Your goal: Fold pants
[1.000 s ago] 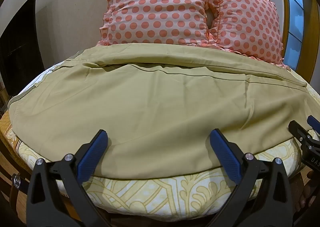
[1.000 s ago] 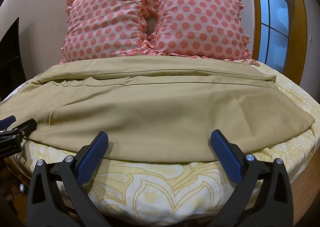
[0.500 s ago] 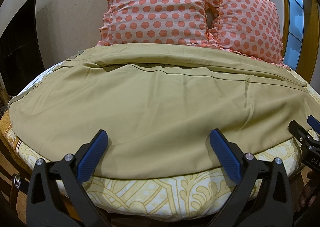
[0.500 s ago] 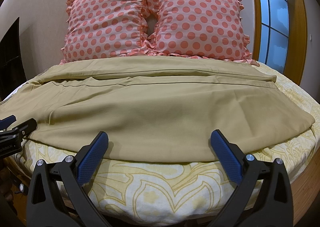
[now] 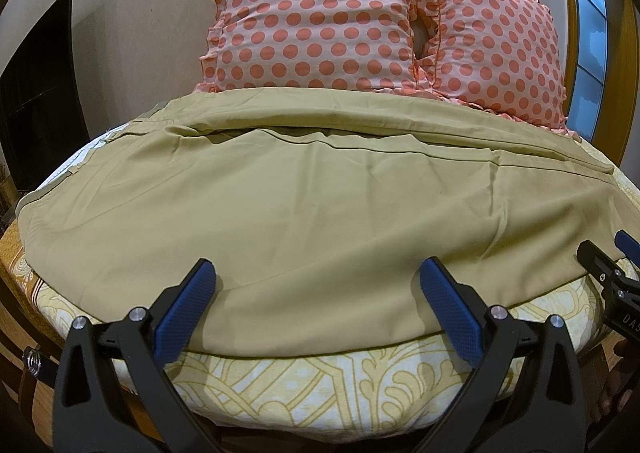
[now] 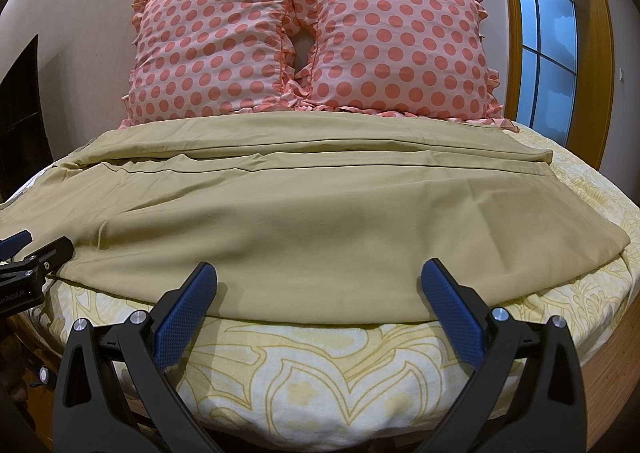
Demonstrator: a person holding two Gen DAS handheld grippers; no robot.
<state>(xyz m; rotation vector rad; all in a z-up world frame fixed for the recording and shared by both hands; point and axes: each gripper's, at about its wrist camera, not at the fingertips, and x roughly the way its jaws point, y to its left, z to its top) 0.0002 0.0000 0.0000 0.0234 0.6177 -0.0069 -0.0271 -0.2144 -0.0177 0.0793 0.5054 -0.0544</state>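
Tan pants [image 5: 312, 205] lie spread flat across the bed, legs side by side running left to right; they also show in the right wrist view [image 6: 304, 221]. My left gripper [image 5: 318, 293] is open and empty, hovering at the near edge of the pants. My right gripper [image 6: 320, 295] is open and empty at the same near edge, further right. Each gripper shows at the edge of the other's view: the right one [image 5: 612, 265], the left one [image 6: 32, 253].
Two pink polka-dot pillows [image 6: 312, 49] stand against the wall behind the pants. The bed has a yellow patterned sheet [image 6: 320, 373] and a rounded edge. A window [image 6: 548, 37] is at the right, a dark panel [image 5: 36, 93] at the left.
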